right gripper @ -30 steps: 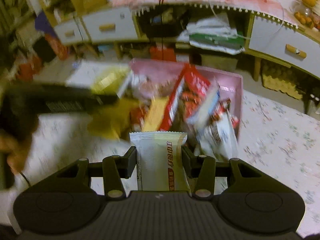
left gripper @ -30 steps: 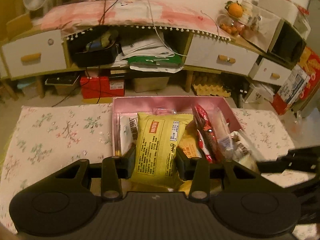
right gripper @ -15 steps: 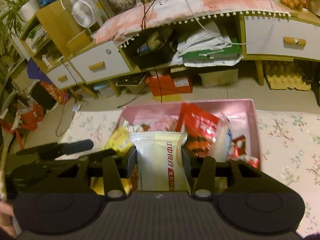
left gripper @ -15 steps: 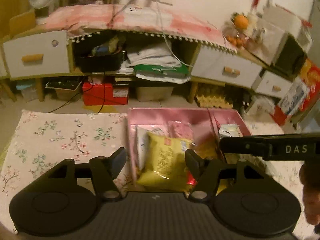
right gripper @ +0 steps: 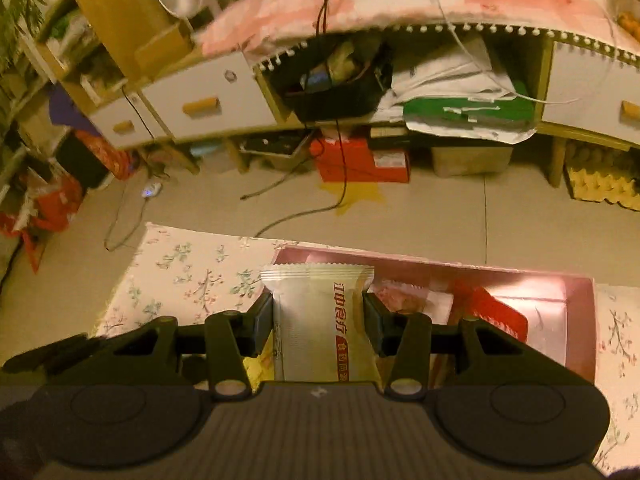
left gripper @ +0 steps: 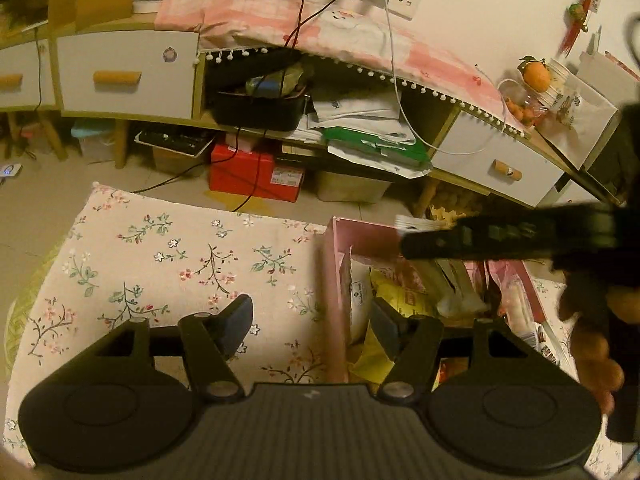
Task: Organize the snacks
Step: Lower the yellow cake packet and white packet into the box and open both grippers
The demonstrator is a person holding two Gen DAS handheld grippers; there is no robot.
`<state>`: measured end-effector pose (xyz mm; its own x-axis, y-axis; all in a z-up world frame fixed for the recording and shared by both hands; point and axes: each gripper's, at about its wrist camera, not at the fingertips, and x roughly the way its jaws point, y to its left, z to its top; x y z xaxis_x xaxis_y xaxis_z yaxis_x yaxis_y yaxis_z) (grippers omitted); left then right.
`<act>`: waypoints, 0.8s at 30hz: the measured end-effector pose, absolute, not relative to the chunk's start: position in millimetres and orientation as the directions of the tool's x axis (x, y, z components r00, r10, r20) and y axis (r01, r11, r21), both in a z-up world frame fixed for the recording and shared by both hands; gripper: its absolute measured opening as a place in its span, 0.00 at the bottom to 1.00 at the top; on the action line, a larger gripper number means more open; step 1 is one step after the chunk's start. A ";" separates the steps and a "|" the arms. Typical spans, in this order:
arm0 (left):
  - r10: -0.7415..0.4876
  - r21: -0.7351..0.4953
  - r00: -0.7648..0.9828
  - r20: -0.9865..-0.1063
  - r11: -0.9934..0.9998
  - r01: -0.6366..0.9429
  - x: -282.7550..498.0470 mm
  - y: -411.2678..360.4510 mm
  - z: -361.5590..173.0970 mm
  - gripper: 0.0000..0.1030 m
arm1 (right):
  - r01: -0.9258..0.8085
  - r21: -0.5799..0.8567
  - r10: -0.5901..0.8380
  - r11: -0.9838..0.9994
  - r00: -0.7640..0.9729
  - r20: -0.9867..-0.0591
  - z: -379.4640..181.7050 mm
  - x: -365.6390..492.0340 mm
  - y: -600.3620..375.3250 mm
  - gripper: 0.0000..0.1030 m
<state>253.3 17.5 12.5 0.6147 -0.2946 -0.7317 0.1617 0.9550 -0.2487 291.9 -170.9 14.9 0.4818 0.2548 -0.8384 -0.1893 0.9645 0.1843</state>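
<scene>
We judge the sorting well along but unfinished; the pink box [right gripper: 576,292] on the floral tablecloth [left gripper: 168,256] already holds a crowd of packets, among them a yellow snack bag [left gripper: 400,300] at its left end and a red packet [right gripper: 496,316] further right; our right gripper [right gripper: 318,318] is clamped on a white snack packet [right gripper: 320,320], hanging over the box's near left corner and not yet set down; our left gripper [left gripper: 312,316] stands released, empty, straddling the box's left wall; a second ago it gripped that yellow bag, its jaws have since been opening and it has slid left.
</scene>
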 end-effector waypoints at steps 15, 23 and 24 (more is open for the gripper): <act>-0.305 -0.273 0.614 -0.728 0.950 0.149 251.2 28.0 22.0 0.68 | -0.138 0.225 0.264 0.965 0.531 -0.805 21.0 282.2 -182.5 0.48; -0.289 -0.194 0.602 -0.744 0.956 0.220 221.7 -1.2 48.5 0.69 | -0.118 0.226 0.253 0.967 0.548 -0.798 46.2 208.2 -224.8 0.48; -0.284 -0.177 0.601 -0.747 0.956 0.233 215.5 -6.1 52.2 0.70 | -0.112 0.209 0.236 0.971 0.547 -0.803 48.5 198.6 -229.8 0.48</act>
<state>215.5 -6.1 52.2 0.6012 -0.2844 -0.7467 0.2329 0.9563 -0.1767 198.6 -229.8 48.5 0.5471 0.2359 -0.8032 -0.1119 0.9715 0.2091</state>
